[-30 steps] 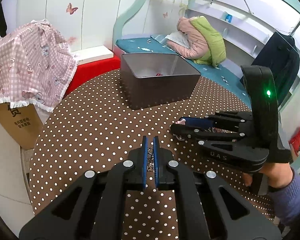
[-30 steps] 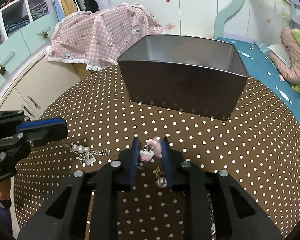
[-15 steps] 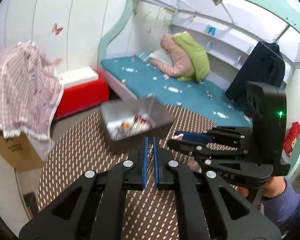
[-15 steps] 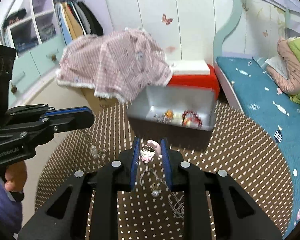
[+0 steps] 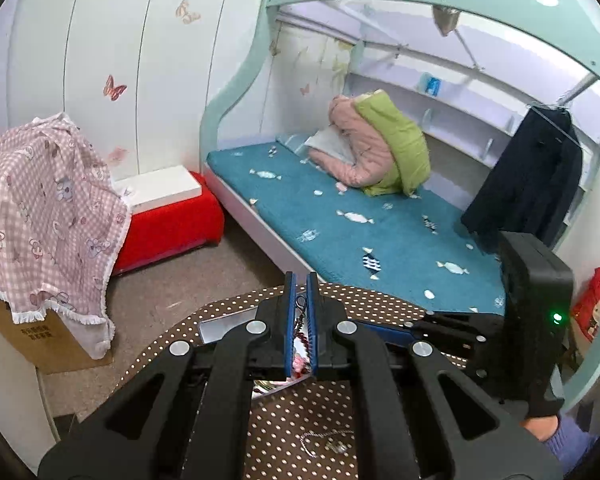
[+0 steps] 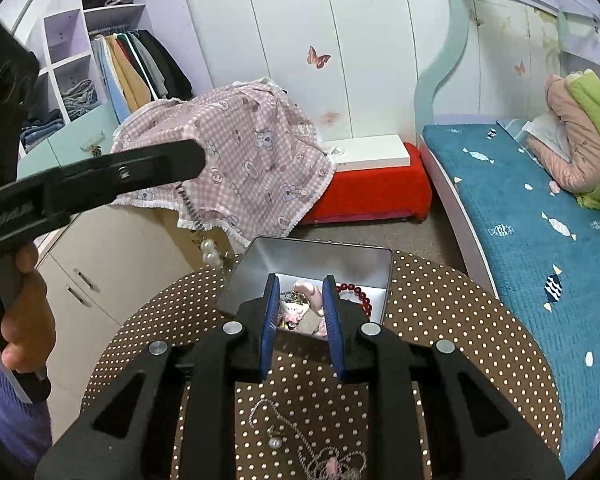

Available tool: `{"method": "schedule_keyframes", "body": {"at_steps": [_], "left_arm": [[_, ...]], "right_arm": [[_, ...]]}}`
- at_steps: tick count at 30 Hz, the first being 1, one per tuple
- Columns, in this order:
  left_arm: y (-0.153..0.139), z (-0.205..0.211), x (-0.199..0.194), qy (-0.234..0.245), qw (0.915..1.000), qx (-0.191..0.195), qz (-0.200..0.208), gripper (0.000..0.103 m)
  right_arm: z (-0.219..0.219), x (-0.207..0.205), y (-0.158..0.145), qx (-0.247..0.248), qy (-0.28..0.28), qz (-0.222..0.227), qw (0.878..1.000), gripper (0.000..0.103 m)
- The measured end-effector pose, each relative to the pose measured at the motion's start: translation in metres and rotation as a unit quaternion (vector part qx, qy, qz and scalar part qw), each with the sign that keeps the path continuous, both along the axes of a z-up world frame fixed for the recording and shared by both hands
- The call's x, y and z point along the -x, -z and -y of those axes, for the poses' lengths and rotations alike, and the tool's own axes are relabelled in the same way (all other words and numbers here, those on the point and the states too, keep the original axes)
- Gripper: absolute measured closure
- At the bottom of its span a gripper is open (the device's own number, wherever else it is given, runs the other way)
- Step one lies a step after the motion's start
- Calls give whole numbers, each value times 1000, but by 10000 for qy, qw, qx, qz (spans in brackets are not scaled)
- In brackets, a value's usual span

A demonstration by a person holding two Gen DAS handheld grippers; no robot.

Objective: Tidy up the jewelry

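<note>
The left gripper (image 5: 301, 312) pinched a thin metal chain with pearls (image 6: 210, 250), dangling left of the grey metal box (image 6: 320, 258). The right gripper (image 6: 300, 320) gripped a pink figurine charm (image 6: 296, 310) above the box on the brown polka-dot table (image 6: 440, 320).

left gripper (image 5: 301, 312): black plastic frame w/ triangular cut-outs, blue pads inside fingers, silver round screws on linkages
right gripper (image 6: 300, 316): same build, black w/ blue finger pads, silver screws at pivots; in left cam its tall black housing shows a green LED
left gripper side: white lettering on black arm, too blurred to read
left hand (image 6: 24, 320): purple knit sleeve at wrist
right hand (image 5: 542, 428): blue-purple knit cuff
</note>
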State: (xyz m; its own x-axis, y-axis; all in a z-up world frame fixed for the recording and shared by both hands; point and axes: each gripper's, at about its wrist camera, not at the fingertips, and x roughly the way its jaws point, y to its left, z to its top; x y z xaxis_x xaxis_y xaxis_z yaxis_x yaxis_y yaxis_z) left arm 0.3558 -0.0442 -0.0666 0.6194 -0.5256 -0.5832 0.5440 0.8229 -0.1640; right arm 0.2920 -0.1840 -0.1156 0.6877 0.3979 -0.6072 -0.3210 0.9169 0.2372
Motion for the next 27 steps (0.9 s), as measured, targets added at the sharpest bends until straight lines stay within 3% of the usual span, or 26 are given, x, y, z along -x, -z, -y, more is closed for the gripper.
{"method": "schedule_keyframes", "body": {"at_steps": [6,10,20,22,24,26,27], "left_arm": [[53,6,-39,-266,9972,-226,-661,98],[82,7,-45,-327,9950,-341,-884,97],[102,9,-45,-458,9930,-597,-910,97],[102,8,-42,-486,9930,-643,-867,90],[98,7,-38,-561,9933,-636,-791,68],[90,1,-31,-638,9941,-562,-671,61],[85,-2,-27,-649,9946,-506,-626,51]], "right_arm": [[-5,-21,17,11,-38,-258,9997,82],[-12,-32,29,54,-60,-434,9990,82],[-20,-46,46,82,-75,-644,9979,82],[-20,-45,45,52,-70,-622,9980,80],[-19,-42,41,-2,-99,-583,9983,75],[-17,-39,37,29,-70,-534,9985,67],[-16,-37,34,31,-72,-502,9987,65]]}}
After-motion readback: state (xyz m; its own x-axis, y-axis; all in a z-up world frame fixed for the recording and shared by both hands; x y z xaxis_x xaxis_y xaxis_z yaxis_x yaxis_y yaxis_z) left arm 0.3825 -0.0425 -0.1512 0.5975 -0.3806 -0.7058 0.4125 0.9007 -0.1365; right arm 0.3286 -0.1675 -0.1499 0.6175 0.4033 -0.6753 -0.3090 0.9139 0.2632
